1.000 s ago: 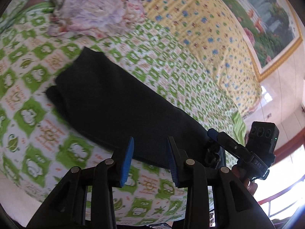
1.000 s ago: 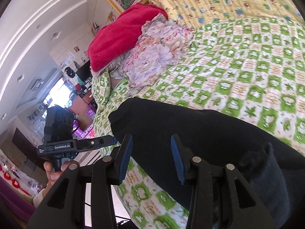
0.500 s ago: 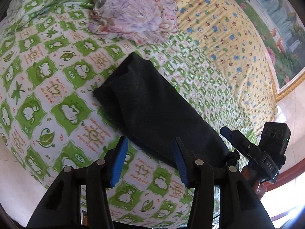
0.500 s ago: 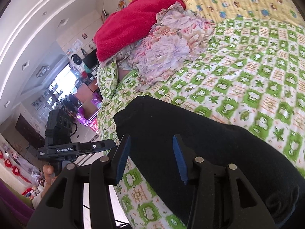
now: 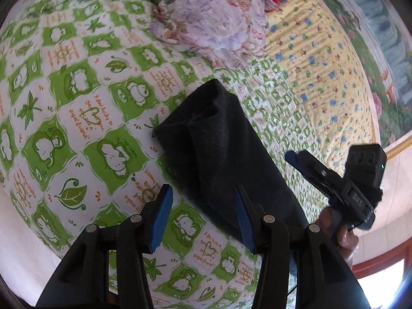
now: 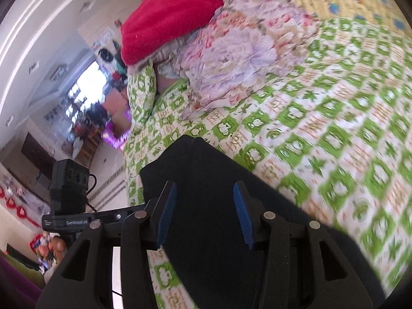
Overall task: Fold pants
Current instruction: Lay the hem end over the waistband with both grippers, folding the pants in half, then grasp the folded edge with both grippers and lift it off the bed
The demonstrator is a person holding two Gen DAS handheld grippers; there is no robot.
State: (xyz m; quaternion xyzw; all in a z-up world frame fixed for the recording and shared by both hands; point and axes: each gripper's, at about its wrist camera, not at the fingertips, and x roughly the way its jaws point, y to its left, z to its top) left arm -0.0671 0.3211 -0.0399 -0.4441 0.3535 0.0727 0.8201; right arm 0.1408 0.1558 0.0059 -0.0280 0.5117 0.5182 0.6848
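The dark pants lie folded into a long narrow strip on the green-and-white patterned bedspread. They also show in the right wrist view. My left gripper is open and empty, held above the near edge of the pants. My right gripper is open and empty, hovering over the pants. In the left wrist view the right gripper shows at the right, beside the pants. In the right wrist view the left gripper shows at the lower left, off the bed's edge.
A floral cushion and a red blanket are piled at the head of the bed. A yellow patterned sheet covers the far side. The bed's edge and the floor lie at the lower left.
Both grippers have pulled back and up from the pants. The left wrist view has swung so that more bedspread shows to the left. Both stay open.
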